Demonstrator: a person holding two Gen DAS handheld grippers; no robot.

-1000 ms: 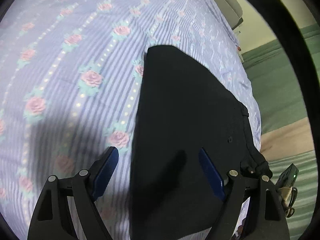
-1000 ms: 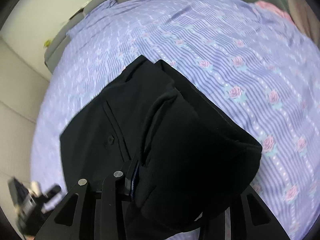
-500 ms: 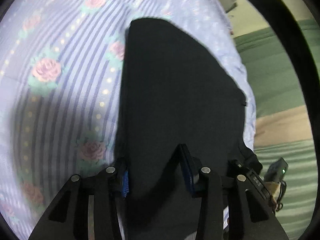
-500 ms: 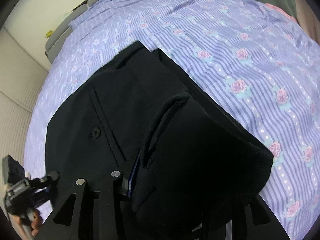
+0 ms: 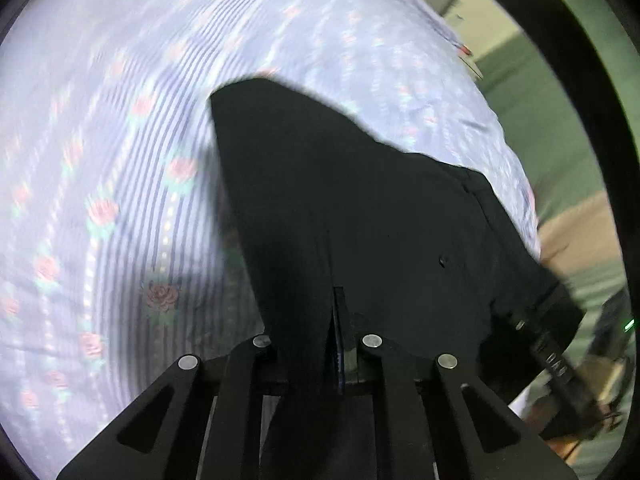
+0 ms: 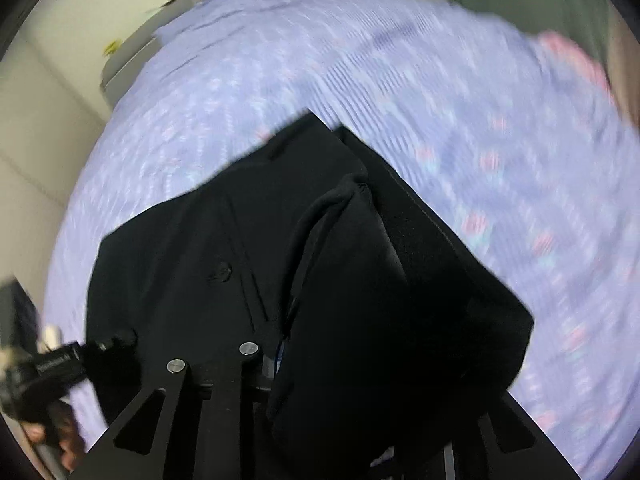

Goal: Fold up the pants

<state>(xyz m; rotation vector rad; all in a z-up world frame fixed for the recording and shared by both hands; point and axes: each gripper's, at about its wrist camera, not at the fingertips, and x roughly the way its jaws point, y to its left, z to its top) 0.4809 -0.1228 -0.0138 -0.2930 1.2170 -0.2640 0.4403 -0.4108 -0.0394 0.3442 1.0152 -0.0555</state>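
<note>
- Left wrist view: black pants [image 5: 360, 208] lie on a bed under a lilac striped bedsheet [image 5: 120, 160] printed with roses. The far end of the cloth tapers to a blunt corner on the sheet; the near end rises into the left tongs [image 5: 316, 336].
- Left tongs: jaws have just been closing and now stand pressed together, with a fold of the black fabric pinched between them. A blue pad edge shows at the seam of the jaws.
- A small button [image 5: 442, 261] and a seam sit on the right-hand panel, so this looks like the waist or pocket end.
- At right, the other gripper's black frame shows at the cloth's edge; beyond the bed, green flooring.
- Right wrist view: the same pants [image 6: 248, 248] are spread on the sheet, and a thick doubled lobe of cloth hangs over the right tongs [image 6: 360, 364].
- Right tongs: jaws have just been closing; the left finger [image 6: 272, 364] is against the fabric, the other is hidden, but the bunch is gripped and carried.
- Handling judgement: soft, limp, light, not slippery; it drapes and sags between grips. Best held at hem or waistband edges, both layers together.
- Obstructions: none on the sheet nearby. A grey headboard [image 6: 128, 60] and the wall stand well apart.
</note>
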